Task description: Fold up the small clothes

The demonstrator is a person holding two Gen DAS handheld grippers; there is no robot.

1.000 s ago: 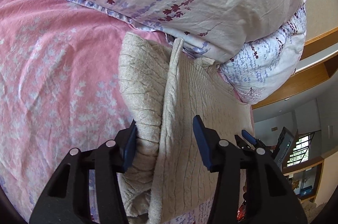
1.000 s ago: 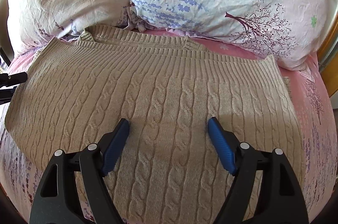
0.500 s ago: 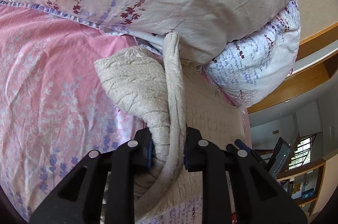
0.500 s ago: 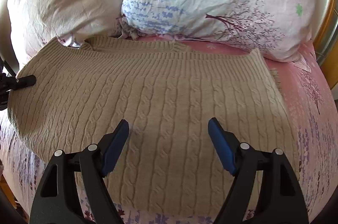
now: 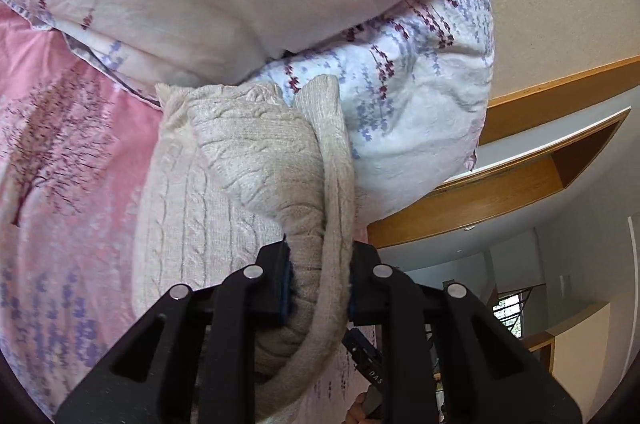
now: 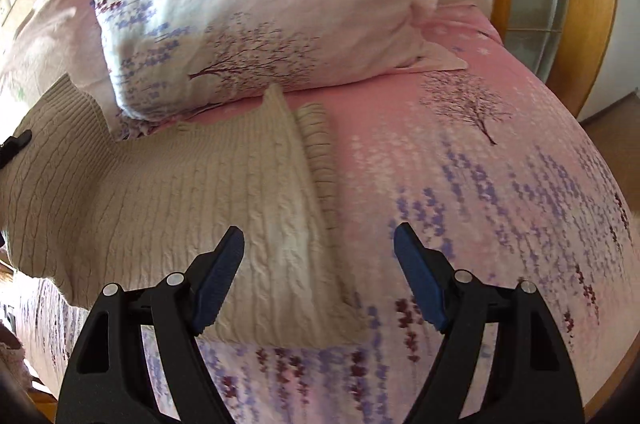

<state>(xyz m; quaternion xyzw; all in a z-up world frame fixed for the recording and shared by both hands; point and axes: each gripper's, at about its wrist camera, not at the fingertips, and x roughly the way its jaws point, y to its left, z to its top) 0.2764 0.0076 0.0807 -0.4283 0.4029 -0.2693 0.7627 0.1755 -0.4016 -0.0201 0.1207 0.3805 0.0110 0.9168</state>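
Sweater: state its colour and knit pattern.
Beige cable knit sweater, with ribbed edges; clearest in the right wrist view.

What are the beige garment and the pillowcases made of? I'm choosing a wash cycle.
Sweater: a chunky, matte, cable-patterned knit, probably wool or acrylic. Pillowcase: a thin, finely creased, printed woven cloth, likely cotton.

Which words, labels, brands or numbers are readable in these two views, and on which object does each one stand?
"DAS": small white letters on a dark object below the left gripper; it may be part of a longer word, the rest is hidden.
Beige sweater: no label or print visible.
Pillows and pink bedsheet: printed trees and flowers only, no text.
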